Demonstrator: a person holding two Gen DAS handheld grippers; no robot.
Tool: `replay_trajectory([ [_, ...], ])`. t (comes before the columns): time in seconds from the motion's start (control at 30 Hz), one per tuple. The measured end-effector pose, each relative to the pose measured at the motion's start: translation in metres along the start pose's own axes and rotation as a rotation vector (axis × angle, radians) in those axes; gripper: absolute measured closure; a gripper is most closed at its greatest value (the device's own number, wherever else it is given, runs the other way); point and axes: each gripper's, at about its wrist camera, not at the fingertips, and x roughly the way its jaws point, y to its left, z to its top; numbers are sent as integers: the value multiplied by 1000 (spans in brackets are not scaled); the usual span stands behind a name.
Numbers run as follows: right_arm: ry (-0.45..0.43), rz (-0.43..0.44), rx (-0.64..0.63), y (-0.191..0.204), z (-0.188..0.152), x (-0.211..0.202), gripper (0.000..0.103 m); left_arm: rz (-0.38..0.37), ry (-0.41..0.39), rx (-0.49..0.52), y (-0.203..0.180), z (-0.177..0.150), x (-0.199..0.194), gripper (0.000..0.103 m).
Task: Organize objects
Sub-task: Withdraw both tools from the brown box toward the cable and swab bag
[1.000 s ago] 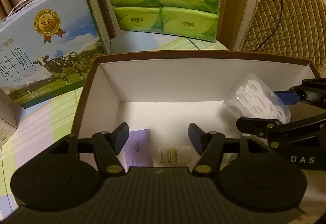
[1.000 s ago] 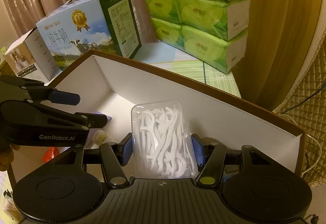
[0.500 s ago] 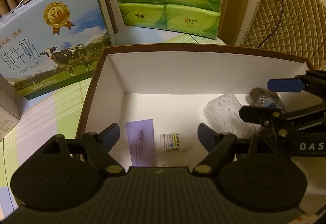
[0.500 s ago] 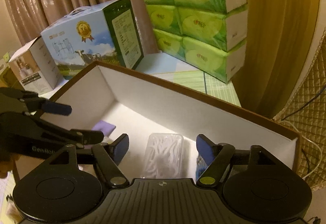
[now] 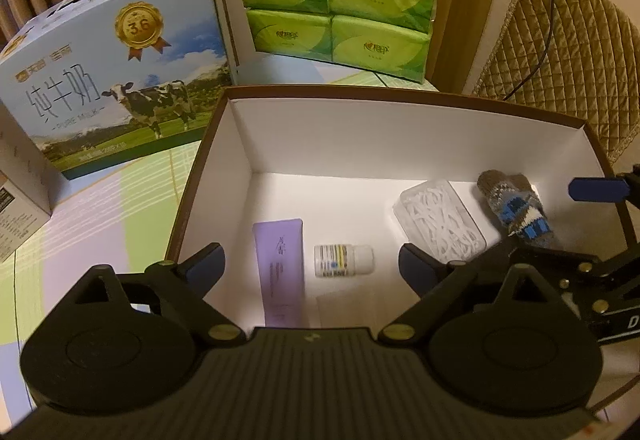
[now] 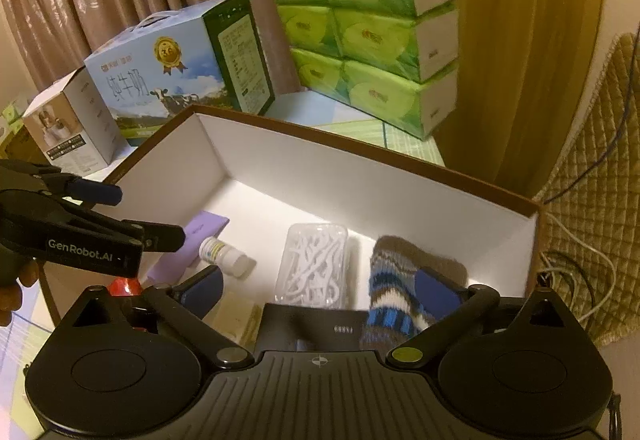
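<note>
Floss case (image 5: 439, 219) now released in box (image 5: 400, 96); sock (image 5: 516, 206) revealed.

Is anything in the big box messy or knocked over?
Nothing spilled or broken. The small bottle lies on its side beside the purple tube, and the knitted sock sits crumpled by the floss pick case. Everything is inside the box.

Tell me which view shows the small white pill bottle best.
The left wrist view: the pill bottle lies unobstructed, centred on the box floor, its striped label facing the camera. The right wrist view shows it smaller and at an angle, label partly turned away.
</note>
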Motion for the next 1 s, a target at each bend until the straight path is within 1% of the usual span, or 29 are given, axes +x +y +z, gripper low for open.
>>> replay_trajectory([
  [0.17,8,-11,33,-3,-5,-11,2,-6,-2,-10,-1,-6,-11,11],
  [0.63,-25,0,79,5,-20,-49,2,-21,-52,-45,-2,-25,-54,11],
  [1.0,-54,8,110,20,-47,-87,2,-48,-90,-79,-7,-57,-96,10],
])
